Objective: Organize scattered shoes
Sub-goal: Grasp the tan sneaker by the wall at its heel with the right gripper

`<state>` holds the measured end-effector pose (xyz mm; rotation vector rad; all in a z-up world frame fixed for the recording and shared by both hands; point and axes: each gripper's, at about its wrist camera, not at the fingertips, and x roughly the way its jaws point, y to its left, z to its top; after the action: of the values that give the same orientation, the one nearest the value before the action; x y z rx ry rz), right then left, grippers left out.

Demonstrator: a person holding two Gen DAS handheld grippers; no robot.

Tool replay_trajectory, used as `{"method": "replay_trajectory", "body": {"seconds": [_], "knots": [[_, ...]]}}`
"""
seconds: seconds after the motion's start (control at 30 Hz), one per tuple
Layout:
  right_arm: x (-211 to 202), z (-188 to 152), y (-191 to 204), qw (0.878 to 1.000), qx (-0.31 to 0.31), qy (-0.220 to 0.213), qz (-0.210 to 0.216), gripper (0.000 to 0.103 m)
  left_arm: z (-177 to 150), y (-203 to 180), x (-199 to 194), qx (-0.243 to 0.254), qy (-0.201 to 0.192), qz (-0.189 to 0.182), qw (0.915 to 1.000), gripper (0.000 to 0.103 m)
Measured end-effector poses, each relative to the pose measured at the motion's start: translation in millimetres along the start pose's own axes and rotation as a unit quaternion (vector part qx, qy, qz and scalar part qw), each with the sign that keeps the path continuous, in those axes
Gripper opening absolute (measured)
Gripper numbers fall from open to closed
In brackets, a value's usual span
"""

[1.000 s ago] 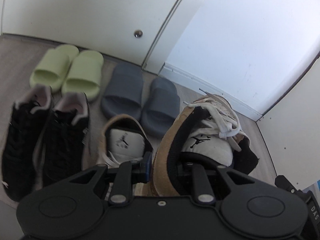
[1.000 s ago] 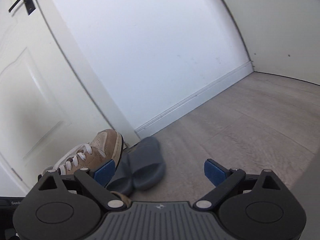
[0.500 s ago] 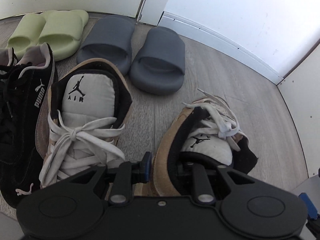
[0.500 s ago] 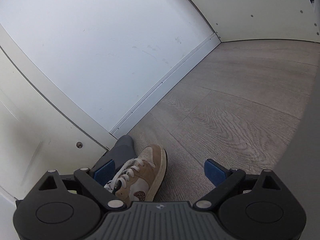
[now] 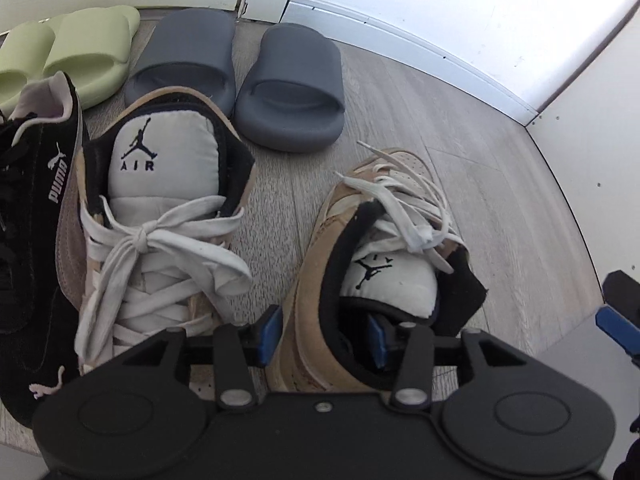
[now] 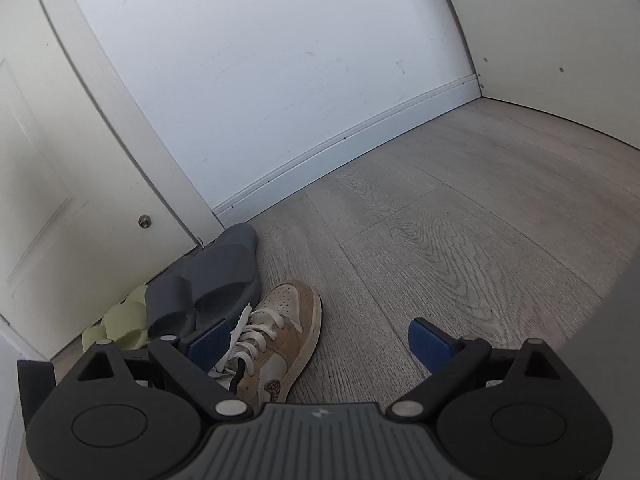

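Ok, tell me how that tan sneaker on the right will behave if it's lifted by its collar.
The tan sneaker would likely hang toe-down: only the padded collar sits between the opening left tool. The collar looks soft and may flex. Its loose laces would probably dangle.

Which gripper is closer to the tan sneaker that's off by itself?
Left. The left gripper straddles the tan sneaker's collar, jaws opening. The right gripper hangs open just beside it.

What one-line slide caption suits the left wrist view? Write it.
Left gripper opening around the collar of a tan sneaker set beside its mate, behind grey slides.
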<state>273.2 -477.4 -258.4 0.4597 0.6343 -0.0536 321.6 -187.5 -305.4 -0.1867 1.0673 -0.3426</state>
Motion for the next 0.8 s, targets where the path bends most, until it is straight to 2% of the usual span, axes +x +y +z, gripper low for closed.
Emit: {"method": "replay_trajectory", "body": {"seconds": [0.1,0.17,0.23,0.3,0.37,0.43,0.5,0.57,0.63,0.67,0.73,0.8], "knots": [[3.7,0.3,16.5,0.997,-0.075,0.032,0.004,0.096,-11.5,6.5,-30.8,0.034,-0.024,-0.007,0.9991,0.061],[12.8,-2.3,28.8,0.991,-0.101,0.083,0.028,0.096,-24.8,17.1,-55.6,0.046,-0.039,-0.011,0.9981,0.061],[25.0,-7.6,37.4,0.985,-0.092,0.131,0.064,0.096,-39.7,33.8,-79.5,0.052,-0.053,-0.008,0.9972,0.061],[40.3,-18.4,46.0,0.979,-0.058,0.173,0.092,0.095,-50.5,50.6,-96.8,0.057,-0.065,0.004,0.9962,0.061],[52.6,-29.6,55.6,0.974,-0.018,0.205,0.098,0.090,-62.7,68.2,-115.3,0.062,-0.081,0.029,0.9944,0.061],[56.2,-33.9,63.6,0.976,0.008,0.204,0.077,0.085,-74.8,85.0,-131.9,0.059,-0.094,0.048,0.9927,0.061],[58.6,-36.4,70.1,0.981,0.021,0.189,0.048,0.080,-85.5,107.0,-143.9,0.034,-0.097,0.049,0.9936,0.061],[66.1,-39.7,77.8,0.981,0.014,0.193,0.016,0.062,-94.8,128.4,-147.3,0.004,-0.098,0.040,0.9944,0.061],[72.9,-41.8,81.7,0.980,0.016,0.198,-0.003,0.052,-103.5,144.6,-145.7,-0.027,-0.097,0.043,0.9940,0.061],[73.8,-41.0,80.2,0.980,0.027,0.195,-0.007,0.034,-106.0,151.1,-143.2,-0.044,-0.092,0.048,0.9936,0.061],[73.9,-39.0,76.4,0.981,0.057,0.186,-0.023,0.026,-106.1,158.1,-143.3,-0.065,-0.090,0.047,0.9926,0.060],[70.9,-38.6,68.5,0.981,0.100,0.161,-0.048,0.021,-104.1,161.4,-146.3,-0.070,-0.105,0.041,0.9912,0.060]]}}
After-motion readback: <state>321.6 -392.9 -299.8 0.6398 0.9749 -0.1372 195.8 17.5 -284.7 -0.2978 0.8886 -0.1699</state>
